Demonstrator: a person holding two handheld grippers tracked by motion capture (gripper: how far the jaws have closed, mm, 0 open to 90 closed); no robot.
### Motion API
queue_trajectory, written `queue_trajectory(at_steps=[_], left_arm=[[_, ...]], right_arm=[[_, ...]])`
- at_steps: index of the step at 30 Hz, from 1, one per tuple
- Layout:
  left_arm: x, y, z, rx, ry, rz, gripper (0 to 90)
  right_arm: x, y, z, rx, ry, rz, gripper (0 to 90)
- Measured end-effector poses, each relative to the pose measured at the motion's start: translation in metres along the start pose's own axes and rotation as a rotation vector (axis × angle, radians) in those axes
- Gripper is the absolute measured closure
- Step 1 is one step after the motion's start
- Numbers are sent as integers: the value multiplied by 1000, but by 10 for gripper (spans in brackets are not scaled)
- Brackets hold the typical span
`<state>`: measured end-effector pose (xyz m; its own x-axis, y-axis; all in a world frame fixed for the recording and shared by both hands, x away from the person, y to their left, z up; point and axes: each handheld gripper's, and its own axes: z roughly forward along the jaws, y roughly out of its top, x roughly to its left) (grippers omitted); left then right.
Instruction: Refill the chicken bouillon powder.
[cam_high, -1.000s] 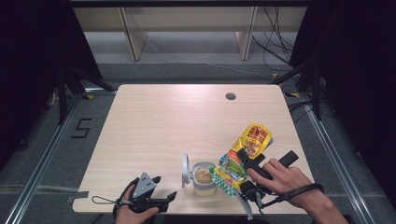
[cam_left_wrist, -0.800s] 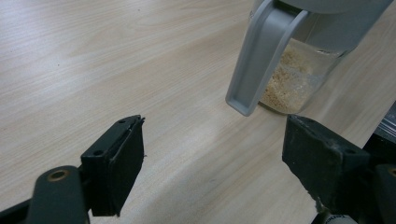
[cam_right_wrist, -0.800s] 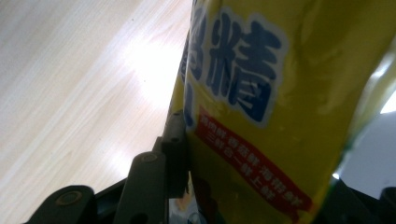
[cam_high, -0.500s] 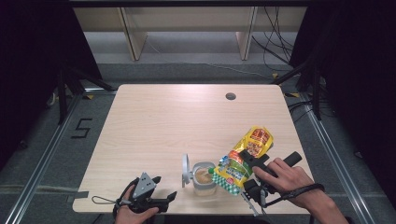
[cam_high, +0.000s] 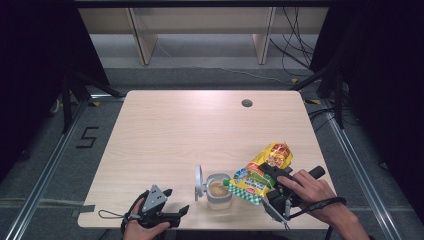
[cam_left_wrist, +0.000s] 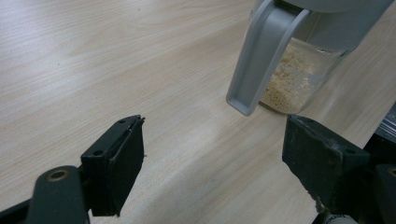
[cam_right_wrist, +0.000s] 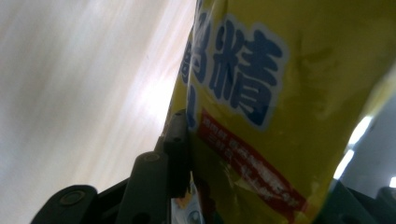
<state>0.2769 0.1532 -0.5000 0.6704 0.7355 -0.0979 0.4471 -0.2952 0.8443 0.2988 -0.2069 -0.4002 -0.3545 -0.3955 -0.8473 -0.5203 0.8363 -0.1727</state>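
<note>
Now tipped lower than a second ago: pouch (cam_high: 260, 176), clamped in right hand-held gripper (cam_high: 272, 192), spout over jar (cam_high: 218, 190) at table's five o'clock, likely pouring. Left hand-held gripper (cam_high: 172, 216) open, idle.

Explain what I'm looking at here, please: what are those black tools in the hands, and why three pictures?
No robot here: a person sits at a wooden table with a hand-held two-jaw gripper in each hand. One picture comes from a camera above, looking down; the other two come from small cameras riding on the grippers, looking along their black jaws.

The left gripper rests near the table's front edge with its jaws apart, holding nothing. Its camera looks at a clear jar of pale granules, whose grey lid is flipped open.

The right gripper is clamped on a yellow packet, tipped with its end over the jar's mouth, as if to pour. Its camera sees the packet close up, with blue lettering.
</note>
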Motion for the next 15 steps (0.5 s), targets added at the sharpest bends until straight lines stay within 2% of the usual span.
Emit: queue_trajectory(at_steps=[1,2,5,6,7,8,9,10,11,12,13,15], left_arm=[[0,0,0,-1,0,-2,203],[0,0,0,0,1,-1,203],[0,0,0,0,2,0,203],[0,0,0,1,1,0,203],[-1,0,0,-1,3,-29,203],[-1,0,0,-1,3,-22,203],[0,0,-1,9,4,2,203],[1,0,-1,8,3,8,203],[-1,0,-1,3,3,-23,204],[-1,0,-1,1,3,-24,203],[-1,0,-1,1,7,-24,203],[0,1,-2,8,11,7,203]], right_arm=[[4,-1,0,14,10,49,652],[4,-1,2,9,0,20,654],[6,-3,1,-10,7,57,660],[8,-5,2,-35,7,94,661],[5,-6,2,-46,4,69,663],[9,-6,2,-41,11,130,665],[10,-7,2,-43,16,138,666],[9,-8,3,-53,16,114,668],[10,-9,4,-60,17,141,670],[12,-11,4,-75,15,166,671],[11,-12,5,-78,31,164,672],[11,-14,4,-79,38,175,675]])
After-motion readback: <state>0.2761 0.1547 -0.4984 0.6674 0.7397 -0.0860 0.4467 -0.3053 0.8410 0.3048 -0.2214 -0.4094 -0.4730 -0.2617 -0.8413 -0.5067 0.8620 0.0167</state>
